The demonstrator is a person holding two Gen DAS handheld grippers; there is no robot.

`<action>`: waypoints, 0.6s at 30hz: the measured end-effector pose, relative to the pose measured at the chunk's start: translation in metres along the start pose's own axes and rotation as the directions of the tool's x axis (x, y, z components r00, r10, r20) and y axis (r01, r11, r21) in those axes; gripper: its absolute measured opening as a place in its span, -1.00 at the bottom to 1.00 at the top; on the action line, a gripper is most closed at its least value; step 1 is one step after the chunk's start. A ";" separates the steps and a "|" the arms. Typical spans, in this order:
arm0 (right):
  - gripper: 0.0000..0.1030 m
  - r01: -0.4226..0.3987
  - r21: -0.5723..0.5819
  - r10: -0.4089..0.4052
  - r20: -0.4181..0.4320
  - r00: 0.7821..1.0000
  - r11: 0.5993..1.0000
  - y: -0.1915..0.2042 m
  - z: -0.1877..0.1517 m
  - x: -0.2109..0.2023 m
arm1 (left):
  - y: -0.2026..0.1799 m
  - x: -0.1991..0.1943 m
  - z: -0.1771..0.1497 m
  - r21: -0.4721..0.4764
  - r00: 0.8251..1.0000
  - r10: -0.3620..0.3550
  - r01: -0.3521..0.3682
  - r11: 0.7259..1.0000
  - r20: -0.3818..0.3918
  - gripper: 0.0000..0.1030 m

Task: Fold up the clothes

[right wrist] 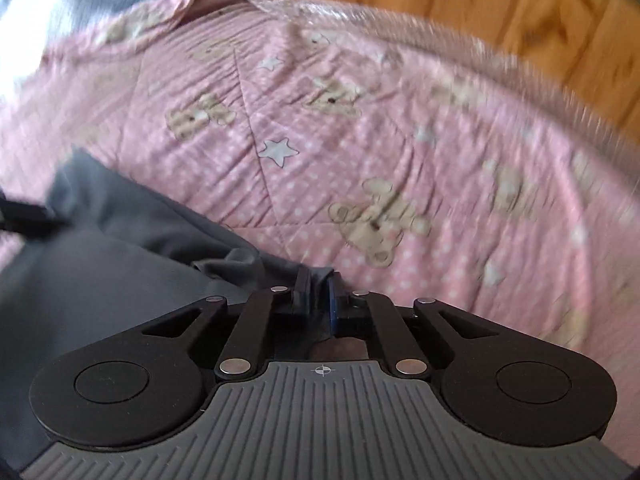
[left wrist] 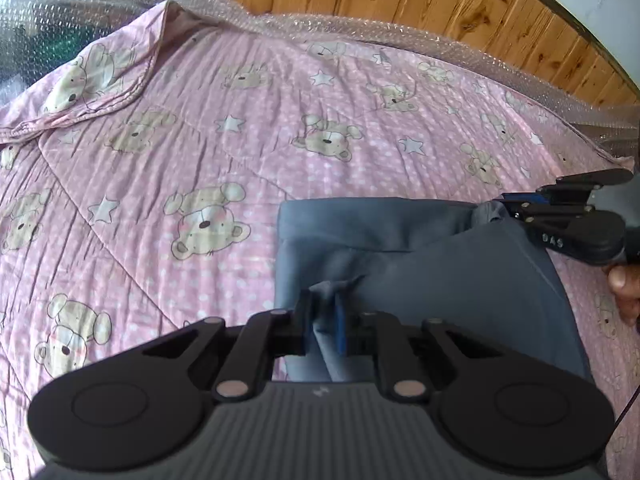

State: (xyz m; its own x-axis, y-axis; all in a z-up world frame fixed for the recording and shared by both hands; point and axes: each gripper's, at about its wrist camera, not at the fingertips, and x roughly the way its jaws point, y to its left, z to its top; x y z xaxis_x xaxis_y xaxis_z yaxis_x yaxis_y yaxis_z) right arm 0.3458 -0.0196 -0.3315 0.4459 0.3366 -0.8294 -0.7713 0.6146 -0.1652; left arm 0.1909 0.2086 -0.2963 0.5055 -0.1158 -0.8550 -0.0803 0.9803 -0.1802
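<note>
Two claws pinch the grey garment (left wrist: 420, 248) lying on the pink quilt (left wrist: 200, 140): left claw (left wrist: 324, 320) clenched on a near fold; right claw (right wrist: 318, 292) on its far corner; soft, light, limp cloth; I judge corners grip best.

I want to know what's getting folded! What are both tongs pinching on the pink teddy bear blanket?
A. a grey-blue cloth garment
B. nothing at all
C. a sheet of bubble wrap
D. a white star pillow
A: the left tongs and the right tongs are each closed on a bunched bit of the grey-blue cloth garment, which lies on the pink teddy bear blanket.
</note>
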 end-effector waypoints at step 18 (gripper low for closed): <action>-1.00 -0.152 0.233 0.197 -0.183 0.963 0.960 -0.021 0.030 -0.001 | -0.015 -0.003 -0.002 0.109 1.000 0.019 -0.019 0.994 0.005 -0.79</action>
State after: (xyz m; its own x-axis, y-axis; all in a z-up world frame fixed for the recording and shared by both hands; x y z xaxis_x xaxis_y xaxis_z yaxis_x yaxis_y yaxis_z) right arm 0.3749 -0.0111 -0.3107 0.1942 0.3144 -0.9292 -0.7028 0.7055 0.0918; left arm 0.1889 0.1943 -0.2921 0.5080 -0.0966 -0.8559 0.0040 0.9940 -0.1097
